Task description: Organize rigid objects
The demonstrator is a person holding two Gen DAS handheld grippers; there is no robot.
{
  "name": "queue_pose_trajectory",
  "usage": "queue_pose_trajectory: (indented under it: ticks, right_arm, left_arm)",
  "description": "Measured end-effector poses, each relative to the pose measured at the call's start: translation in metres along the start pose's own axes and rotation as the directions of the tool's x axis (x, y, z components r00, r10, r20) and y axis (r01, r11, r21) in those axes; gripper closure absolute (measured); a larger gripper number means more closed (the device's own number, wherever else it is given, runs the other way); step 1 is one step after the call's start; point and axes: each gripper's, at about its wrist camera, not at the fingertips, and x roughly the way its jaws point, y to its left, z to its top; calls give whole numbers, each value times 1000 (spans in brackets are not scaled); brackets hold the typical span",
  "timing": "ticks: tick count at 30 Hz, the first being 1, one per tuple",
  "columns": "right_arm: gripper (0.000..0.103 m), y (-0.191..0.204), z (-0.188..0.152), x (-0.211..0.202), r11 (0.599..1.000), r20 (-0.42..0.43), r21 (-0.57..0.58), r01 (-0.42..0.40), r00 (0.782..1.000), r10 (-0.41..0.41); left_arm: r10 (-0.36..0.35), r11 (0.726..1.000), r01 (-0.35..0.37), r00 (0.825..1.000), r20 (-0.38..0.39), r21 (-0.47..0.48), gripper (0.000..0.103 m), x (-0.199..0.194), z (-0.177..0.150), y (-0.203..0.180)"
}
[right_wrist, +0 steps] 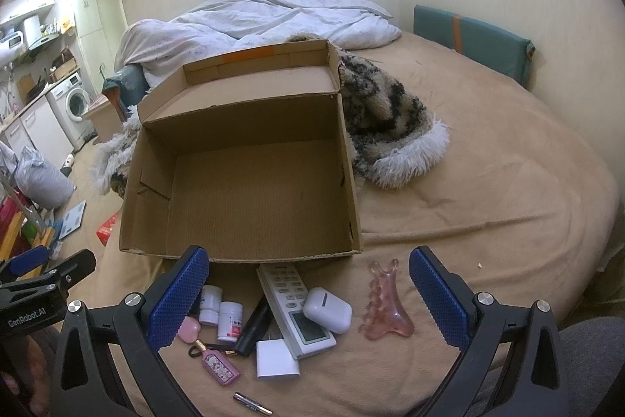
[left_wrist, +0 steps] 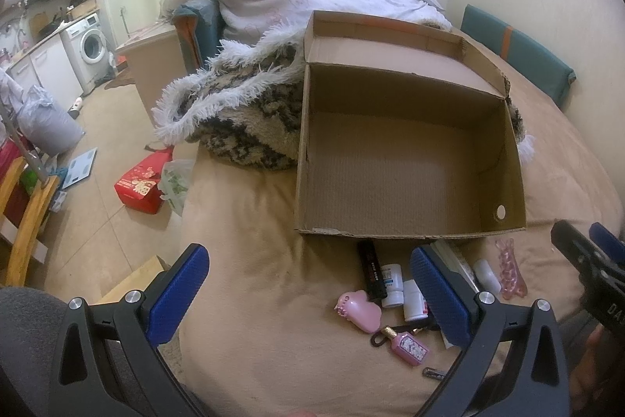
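Both the left gripper [left_wrist: 308, 294] and right gripper [right_wrist: 308, 296] hover with fingers spread, empty. Small items lie on the bed before the empty box [right_wrist: 250, 198] — take the earbud case [right_wrist: 327, 309] first, squarely across its sides.

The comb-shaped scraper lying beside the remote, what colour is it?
The scraper is translucent pink, clearest in the right wrist view.
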Motion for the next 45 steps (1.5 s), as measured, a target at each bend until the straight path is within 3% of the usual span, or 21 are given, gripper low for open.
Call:
queue_pose_trajectory:
  ticks: [31,37,42,45]
  right_arm:
    - [0,6,2,-2,1000,2,-7,-12,1000,12]
    - [0,8,14,-7,994,0,18,-107,994,107]
    - [0,2,27,-1,994,-11,32,-105,994,105]
    - [0,-2,33,7,992,-50,36,-118,992,120]
  left_arm:
    - [-22,1000,22,1000,-12,1,0,0,-2,-3]
    - [-6,1000,7,1000,-5,18,0,-6,9,-7]
    - [1,1000,-1,1000,-28,-21,0,-4,26,3]
    - [-13,998,8,996,-83,-55,0,9,32,10]
